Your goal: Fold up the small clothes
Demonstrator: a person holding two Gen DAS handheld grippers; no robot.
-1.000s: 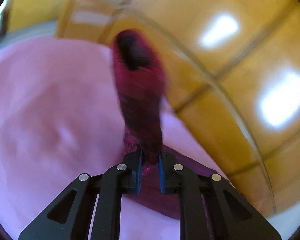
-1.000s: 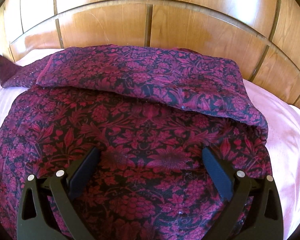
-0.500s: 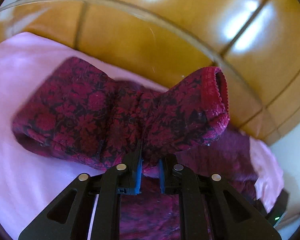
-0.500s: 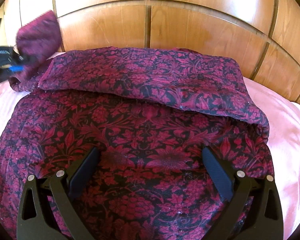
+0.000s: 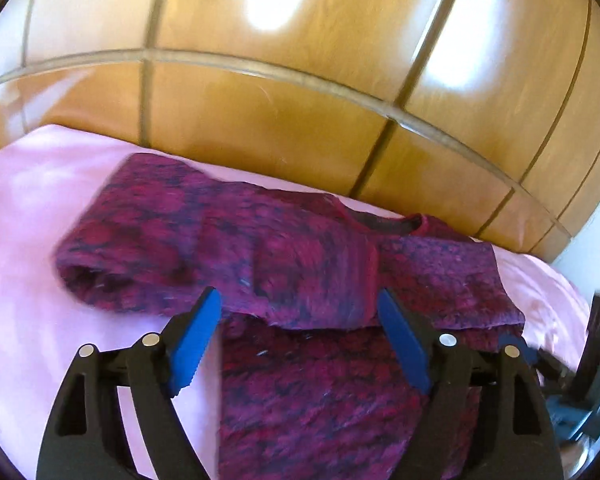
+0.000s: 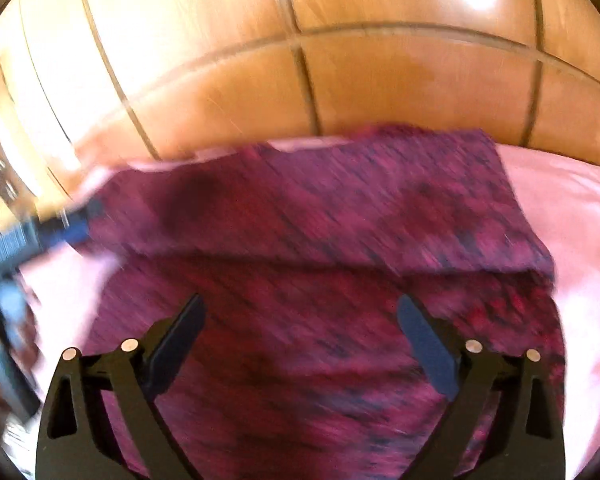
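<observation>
A dark red floral garment [image 5: 308, 380] lies flat on a pink bed sheet [image 5: 28, 220]. Its sleeve [image 5: 160, 240] lies folded across the upper part, just under the neckline [image 5: 392, 224]. My left gripper [image 5: 298, 294] hovers over the fold's front edge, its jaws opening wide with nothing pressed between the blue pads [image 5: 196, 332]. In the right wrist view the same garment [image 6: 340, 220] is blurred by motion. My right gripper [image 6: 300, 300] hangs above its lower half, with the jaws closing slightly but still wide and holding nothing.
Glossy wooden panels [image 5: 260, 112] rise directly behind the bed. Bare pink sheet [image 6: 572, 200] lies to the right of the garment and also to its left. The dark body of the right hand's tool [image 5: 596, 344] shows at the edge of the left wrist view.
The left gripper carried the sleeve across the garment, let go of it and opened wide. The sleeve now lies folded over the top. The right gripper lifted and tilted, so its view is blurred.
</observation>
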